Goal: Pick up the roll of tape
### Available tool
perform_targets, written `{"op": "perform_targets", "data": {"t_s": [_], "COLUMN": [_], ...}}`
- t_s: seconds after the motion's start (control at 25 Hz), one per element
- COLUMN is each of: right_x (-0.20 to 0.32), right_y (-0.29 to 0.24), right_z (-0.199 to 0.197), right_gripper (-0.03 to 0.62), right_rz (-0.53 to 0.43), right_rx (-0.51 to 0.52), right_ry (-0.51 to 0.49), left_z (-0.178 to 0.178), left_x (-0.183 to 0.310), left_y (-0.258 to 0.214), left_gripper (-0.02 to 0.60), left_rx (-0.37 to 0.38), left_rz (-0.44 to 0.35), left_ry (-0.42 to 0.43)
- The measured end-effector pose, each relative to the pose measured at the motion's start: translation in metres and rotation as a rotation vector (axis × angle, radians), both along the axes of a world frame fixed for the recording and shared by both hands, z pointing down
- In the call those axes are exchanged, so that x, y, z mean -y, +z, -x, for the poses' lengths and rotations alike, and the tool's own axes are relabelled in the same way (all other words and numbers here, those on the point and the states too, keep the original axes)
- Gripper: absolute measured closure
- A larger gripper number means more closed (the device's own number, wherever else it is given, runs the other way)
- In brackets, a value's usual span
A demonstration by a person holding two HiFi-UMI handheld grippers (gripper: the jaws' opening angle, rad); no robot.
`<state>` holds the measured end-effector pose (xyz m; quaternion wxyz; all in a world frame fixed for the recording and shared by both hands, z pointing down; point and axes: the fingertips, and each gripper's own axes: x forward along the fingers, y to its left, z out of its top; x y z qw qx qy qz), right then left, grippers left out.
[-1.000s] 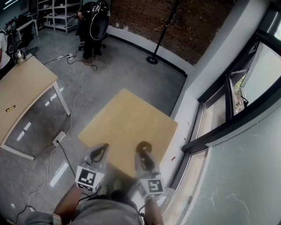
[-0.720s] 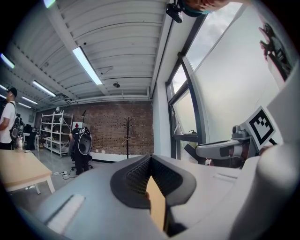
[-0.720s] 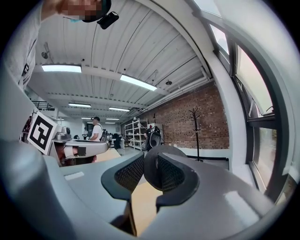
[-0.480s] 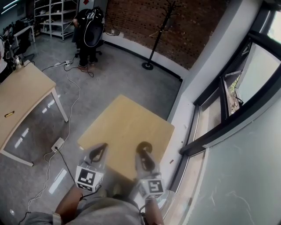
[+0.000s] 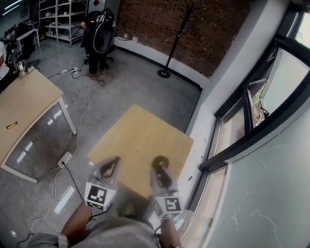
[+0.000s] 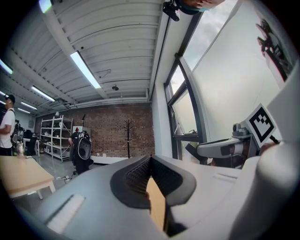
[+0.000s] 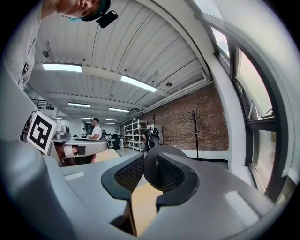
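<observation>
I am in a big room with a shiny gray floor [image 5: 140, 82]. A dark brick wall [image 5: 193, 24] runs along the far side, and tall windows [image 5: 271, 97] line the side by my right hand. A long wooden table [image 5: 24, 106] stands off to my left. Right below me is a small square wooden table [image 5: 140, 135], and its top is bare. Far off by the brick wall stands a thin black coat stand [image 5: 175, 38]. A person in dark clothes [image 5: 99, 34] stands near some shelves [image 5: 63, 12]. White cables and a power strip [image 5: 65, 156] lie on the floor beside the small table.

I hold both claws level over the near edge of the small table. My left claw [image 5: 112, 162] is on the left, with its two tips pressed together and nothing in it. My right claw [image 5: 160, 166] is beside it, a little apart. It is clamped on the roll of tape [image 5: 159, 159], a dark ring. In the right gripper view the tape [image 7: 151, 166] sits between the two bumpy pads of the right claw [image 7: 148, 157] and curves around one of them. The tape is up off the table, at the very tip of my right claw.
</observation>
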<state>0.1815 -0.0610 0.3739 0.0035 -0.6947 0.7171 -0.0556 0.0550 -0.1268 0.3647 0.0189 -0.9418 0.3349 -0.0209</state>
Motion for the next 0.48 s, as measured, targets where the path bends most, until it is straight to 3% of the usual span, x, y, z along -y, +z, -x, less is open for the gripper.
{"op": "perform_targets", "data": {"t_s": [0.48], "right_x": [-0.011], "right_y": [-0.004], "right_z": [0.006], "right_gripper": [0.491], "right_rz": [-0.014], "right_rx": [0.007], "right_ry": [-0.007], "left_z": [0.003], "left_x": [-0.010], "left_y": [-0.001], "left_gripper": [0.581], "left_rx": [0.004], "left_rz": [-0.006], "left_ry": [0.003]}}
